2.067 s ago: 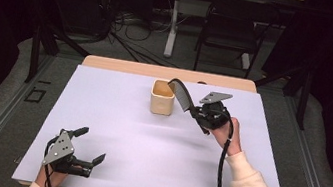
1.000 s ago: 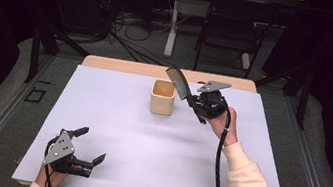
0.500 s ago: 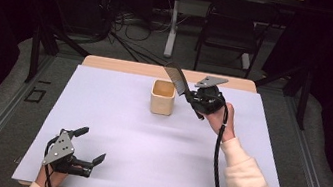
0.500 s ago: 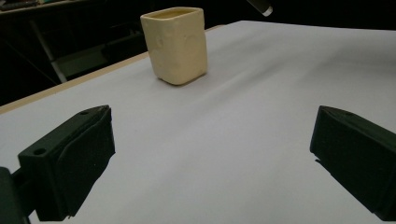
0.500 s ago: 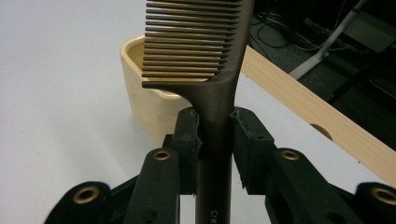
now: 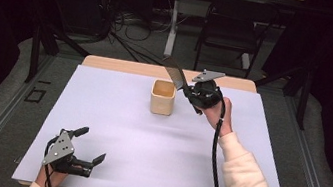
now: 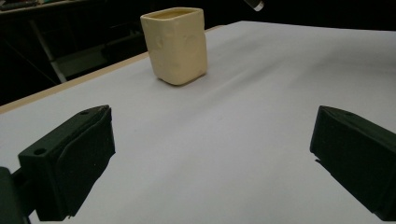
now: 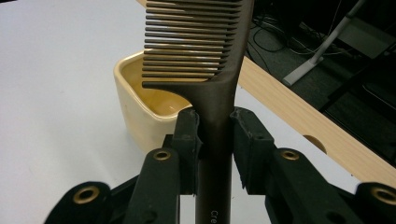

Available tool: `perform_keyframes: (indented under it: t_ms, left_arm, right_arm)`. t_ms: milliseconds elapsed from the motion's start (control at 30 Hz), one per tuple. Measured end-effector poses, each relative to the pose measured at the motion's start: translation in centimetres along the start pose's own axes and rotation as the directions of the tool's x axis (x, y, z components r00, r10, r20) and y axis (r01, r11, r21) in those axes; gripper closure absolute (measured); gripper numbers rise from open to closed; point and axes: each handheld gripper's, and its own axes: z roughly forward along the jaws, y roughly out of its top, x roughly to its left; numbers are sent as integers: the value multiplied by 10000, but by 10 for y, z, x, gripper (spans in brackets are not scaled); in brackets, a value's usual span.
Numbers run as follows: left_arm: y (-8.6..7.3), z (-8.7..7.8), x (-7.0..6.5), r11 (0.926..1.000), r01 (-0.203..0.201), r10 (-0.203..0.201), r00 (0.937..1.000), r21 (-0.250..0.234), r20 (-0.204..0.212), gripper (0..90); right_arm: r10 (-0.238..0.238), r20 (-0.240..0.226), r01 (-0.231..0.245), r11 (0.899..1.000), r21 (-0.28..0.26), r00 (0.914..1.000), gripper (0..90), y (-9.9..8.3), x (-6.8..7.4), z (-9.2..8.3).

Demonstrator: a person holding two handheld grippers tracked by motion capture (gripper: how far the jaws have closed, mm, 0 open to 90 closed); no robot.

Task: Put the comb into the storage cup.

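High view: comb (image 6: pixel 175 72) over cup (image 6: pixel 162 97) rim

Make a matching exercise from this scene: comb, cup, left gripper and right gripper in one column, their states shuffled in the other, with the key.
Things:
1. comb
2. cup
3. left gripper
4. right gripper

States:
A. jaws wide apart, nothing between them
B. stands upright on the white sheet
C. held by its handle, teeth end up
D. jaws closed on a dark handle

Pairs: 1-C, 2-B, 3-A, 4-D
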Motion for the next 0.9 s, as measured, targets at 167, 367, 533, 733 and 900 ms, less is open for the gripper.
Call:
perform_keyframes:
  t_ms: [167, 367, 533, 733, 900]
  left_arm:
    - [0, 0, 0, 10000, -10, 10, 10000, 1, -6, 0]
    - [0, 0, 0, 10000, -3, 3, 10000, 5, -12, 0]
    - [0, 0, 0, 10000, -15, 15, 10000, -1, 2, 0]
    - [0, 0, 0, 10000, 1, -1, 10000, -14, -15, 0]
    - [0, 0, 0, 10000, 12, -12, 10000, -34, -28, 0]
  right_arm:
    - [100, 15, -100, 9999, -114, 9999, 723, 4, 0, 1]
    - [60, 107, -58, 9998, -200, 9999, 723, 9, -1, 2]
    - [18, 190, -13, 9996, -283, 9998, 723, 13, -1, 3]
    - [-6, 327, 14, 9997, -253, 9995, 723, 16, 0, 5]
    - [-44, 440, 53, 9998, -212, 9990, 723, 17, -1, 8]
